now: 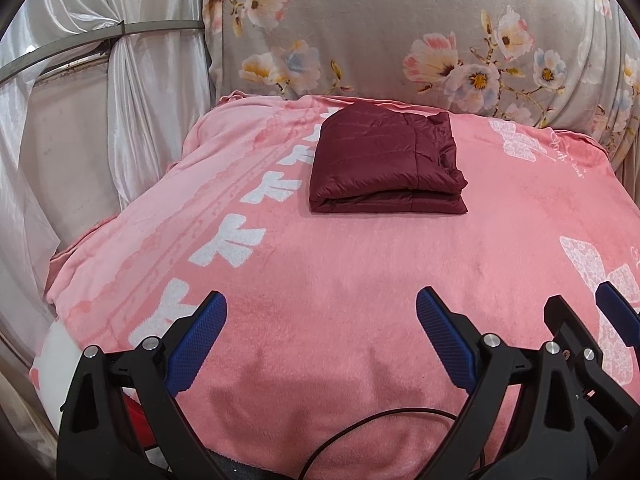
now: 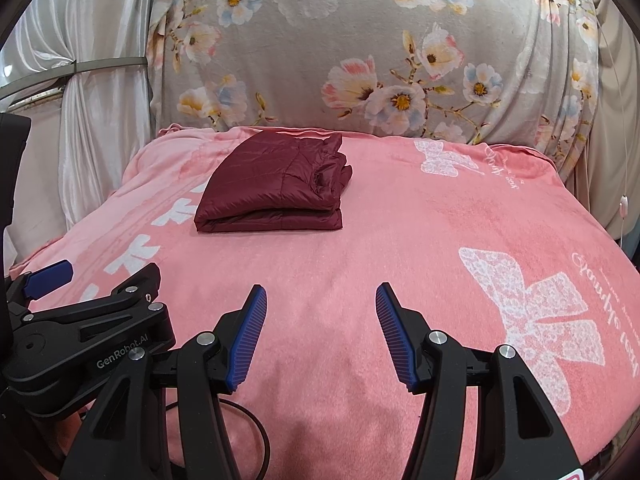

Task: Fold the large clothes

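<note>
While both tongs (image 1: 322, 304) (image 2: 321, 300) hover released, the folded maroon jacket (image 1: 384, 164) lies on the pink blanket (image 1: 360, 280).

Pink blanket (image 1: 360, 264) carries folded maroon jacket (image 1: 384, 164).

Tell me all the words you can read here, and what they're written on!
"GenRobot.AI": on the black body of the left hand-held gripper.
White cursive writing beside the butterflies on the pink blanket: upside down, too blurred to read.
White block shapes along the blanket's left side: unreadable.
</note>
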